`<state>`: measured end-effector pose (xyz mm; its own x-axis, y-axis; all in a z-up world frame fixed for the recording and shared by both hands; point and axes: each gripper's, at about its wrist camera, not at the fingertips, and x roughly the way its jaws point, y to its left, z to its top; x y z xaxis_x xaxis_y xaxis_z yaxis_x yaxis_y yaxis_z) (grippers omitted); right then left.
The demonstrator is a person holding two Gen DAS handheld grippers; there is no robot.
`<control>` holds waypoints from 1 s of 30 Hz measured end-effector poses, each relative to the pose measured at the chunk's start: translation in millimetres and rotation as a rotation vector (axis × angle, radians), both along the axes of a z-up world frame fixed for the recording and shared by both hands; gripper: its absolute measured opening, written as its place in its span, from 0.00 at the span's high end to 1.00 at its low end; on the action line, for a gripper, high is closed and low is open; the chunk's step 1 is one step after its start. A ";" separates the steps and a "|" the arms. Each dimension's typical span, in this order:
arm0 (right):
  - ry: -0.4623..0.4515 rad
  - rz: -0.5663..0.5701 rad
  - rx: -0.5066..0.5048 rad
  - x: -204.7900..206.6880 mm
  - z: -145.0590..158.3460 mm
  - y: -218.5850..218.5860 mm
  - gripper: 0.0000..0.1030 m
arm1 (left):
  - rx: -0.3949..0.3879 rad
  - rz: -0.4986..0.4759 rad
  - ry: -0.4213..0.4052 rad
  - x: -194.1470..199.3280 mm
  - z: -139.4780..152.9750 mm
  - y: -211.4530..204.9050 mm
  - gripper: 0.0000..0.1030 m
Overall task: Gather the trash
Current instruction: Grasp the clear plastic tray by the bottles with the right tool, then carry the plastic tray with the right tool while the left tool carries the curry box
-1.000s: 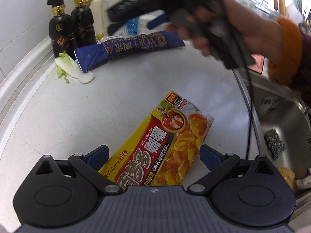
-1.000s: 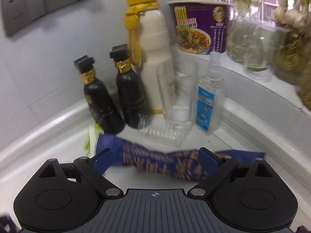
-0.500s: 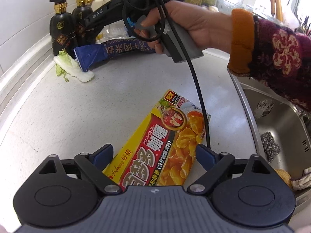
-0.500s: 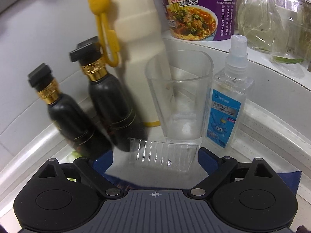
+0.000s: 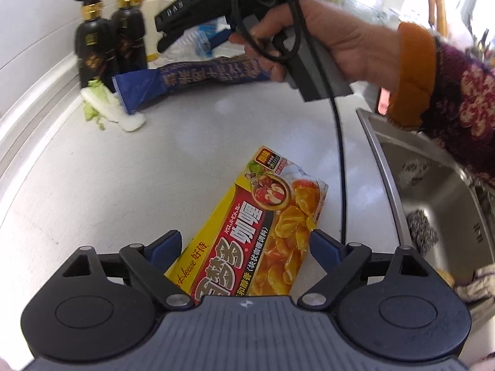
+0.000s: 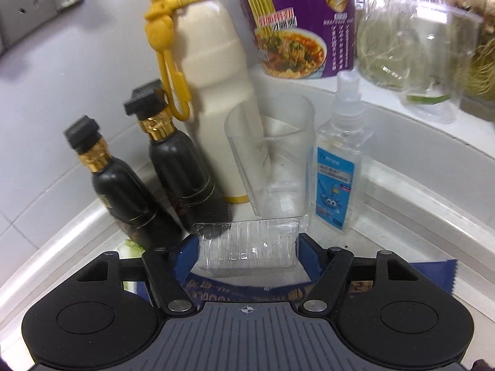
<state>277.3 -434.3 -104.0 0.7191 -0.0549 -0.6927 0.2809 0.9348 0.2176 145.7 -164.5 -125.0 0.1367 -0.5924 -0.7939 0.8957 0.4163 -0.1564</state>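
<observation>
Right wrist view is showing the right gripper (image 6: 249, 255) closing its jaws around the clear plastic tray (image 6: 249, 247) lying before the glass (image 6: 272, 157), pads seemingly not yet pressing, so squeezing gently should be avoiding crushing it.

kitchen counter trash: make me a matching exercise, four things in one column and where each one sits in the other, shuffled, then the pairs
Things
1. curry box
2. clear plastic tray
3. cabbage leaf
4. steel scourer

Places
A. in the sink
B. at the foot of the dark bottles
C. between the left gripper's fingers
D. between the right gripper's fingers

Pairs: 1-C, 2-D, 3-B, 4-A
</observation>
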 end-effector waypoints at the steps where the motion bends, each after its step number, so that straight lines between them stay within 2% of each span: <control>1: -0.005 0.005 0.000 -5.1 2.9 0.2 0.33 | 0.015 -0.012 -0.007 -0.8 -0.8 -3.3 0.15; 5: -0.018 0.030 -0.001 -26.0 13.1 3.2 0.33 | 0.054 -0.055 -0.020 -4.9 -4.0 -13.1 0.13; 11: -0.032 0.059 -0.005 -55.9 25.2 9.2 0.33 | 0.114 -0.100 -0.088 -19.4 -7.1 -18.8 0.14; 13: -0.040 0.063 -0.003 -64.5 28.0 10.6 0.33 | 0.116 -0.104 -0.102 -23.3 -7.5 -17.8 0.21; 14: -0.044 0.065 -0.001 -68.7 29.6 11.7 0.33 | 0.120 -0.100 -0.106 -24.4 -7.7 -17.5 0.21; 20: -0.054 0.069 0.002 -92.3 36.7 21.0 0.33 | 0.111 -0.033 -0.101 -27.2 -4.9 -10.0 0.22; 30: -0.036 0.092 0.004 -120.2 40.6 45.8 0.33 | 0.060 0.127 -0.020 -30.9 7.4 22.2 0.22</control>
<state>157.1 -388.5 -63.4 0.7455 0.0151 -0.6664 0.1858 0.9554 0.2296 114.8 -142.3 -117.6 0.2236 -0.5206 -0.8240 0.8381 0.5343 -0.1101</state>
